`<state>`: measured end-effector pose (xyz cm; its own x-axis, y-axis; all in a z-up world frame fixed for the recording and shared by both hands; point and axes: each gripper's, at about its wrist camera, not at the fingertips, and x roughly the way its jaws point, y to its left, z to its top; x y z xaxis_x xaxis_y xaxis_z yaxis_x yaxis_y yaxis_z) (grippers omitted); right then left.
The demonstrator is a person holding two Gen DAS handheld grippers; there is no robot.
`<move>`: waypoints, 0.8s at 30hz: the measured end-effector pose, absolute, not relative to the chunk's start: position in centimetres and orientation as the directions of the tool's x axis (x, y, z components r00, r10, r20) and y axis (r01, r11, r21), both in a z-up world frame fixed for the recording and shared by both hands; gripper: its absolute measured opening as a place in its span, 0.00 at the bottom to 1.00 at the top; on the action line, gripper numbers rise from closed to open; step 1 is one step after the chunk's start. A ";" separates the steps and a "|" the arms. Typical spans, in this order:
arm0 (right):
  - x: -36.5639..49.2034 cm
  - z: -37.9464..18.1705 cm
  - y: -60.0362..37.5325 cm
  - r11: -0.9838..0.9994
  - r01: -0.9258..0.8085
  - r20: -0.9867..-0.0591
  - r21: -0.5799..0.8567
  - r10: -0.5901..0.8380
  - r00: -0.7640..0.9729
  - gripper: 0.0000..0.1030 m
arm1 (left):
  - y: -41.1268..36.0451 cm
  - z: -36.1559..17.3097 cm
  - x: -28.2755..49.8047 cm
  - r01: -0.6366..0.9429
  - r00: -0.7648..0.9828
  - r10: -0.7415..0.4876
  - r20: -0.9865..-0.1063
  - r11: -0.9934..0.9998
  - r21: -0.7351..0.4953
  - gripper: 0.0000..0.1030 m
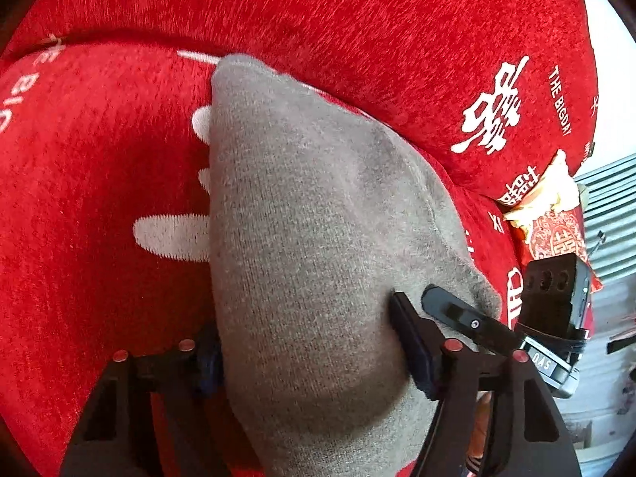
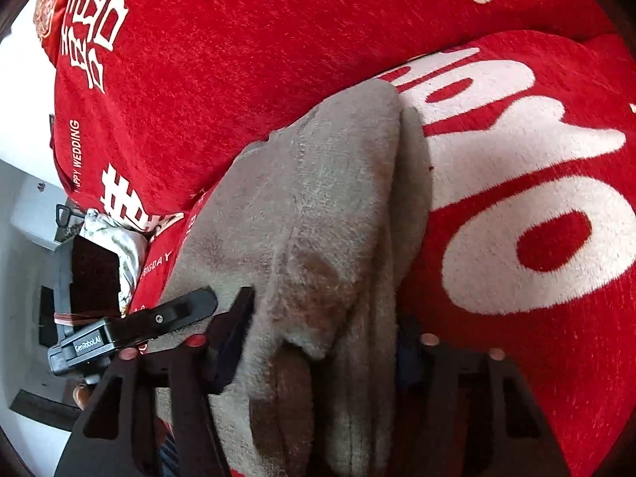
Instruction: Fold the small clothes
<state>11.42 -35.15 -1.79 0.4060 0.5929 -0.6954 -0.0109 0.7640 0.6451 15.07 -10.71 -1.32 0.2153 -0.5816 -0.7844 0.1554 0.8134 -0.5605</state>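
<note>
A grey knitted sock point(image 1: 302, 214) lies on the red cloth point(image 1: 99, 159). My left gripper point(image 1: 306, 353) is shut on the sock's near end, with the fabric bulging between its fingers point(image 1: 409, 342). In the right wrist view the same grey sock point(image 2: 318, 214) is bunched in folds, and my right gripper point(image 2: 322, 342) is shut on it. The other gripper's black tip shows beside each one point(image 1: 457, 310) point(image 2: 183, 310), so both hold the sock close together. The left finger of each gripper's pair is mostly hidden by fabric.
The red cloth with white lettering point(image 2: 516, 198) covers a cushioned seat and its backrest point(image 1: 357, 20). A red and gold packet point(image 1: 552, 214) lies at the seat's edge. White floor and furniture show beyond the edge point(image 2: 24, 238).
</note>
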 end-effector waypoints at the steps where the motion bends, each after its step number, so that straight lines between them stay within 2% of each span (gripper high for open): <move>1: 11.4 -1.6 -35.1 0.762 -0.013 -0.692 0.648 0.595 0.409 0.49 | -10.8 -1.1 14.9 0.167 0.225 -0.572 -0.789 0.820 -0.547 0.67; 7: 10.3 0.2 -34.6 0.798 -0.048 -0.703 0.601 0.556 0.444 0.43 | -10.7 0.4 13.7 0.212 0.268 -0.539 -0.799 0.842 -0.497 0.64; 24: 6.8 1.9 -31.5 0.815 -0.120 -0.707 0.566 0.555 0.439 0.43 | -7.8 2.6 8.5 0.247 0.339 -0.511 -0.790 0.858 -0.450 0.62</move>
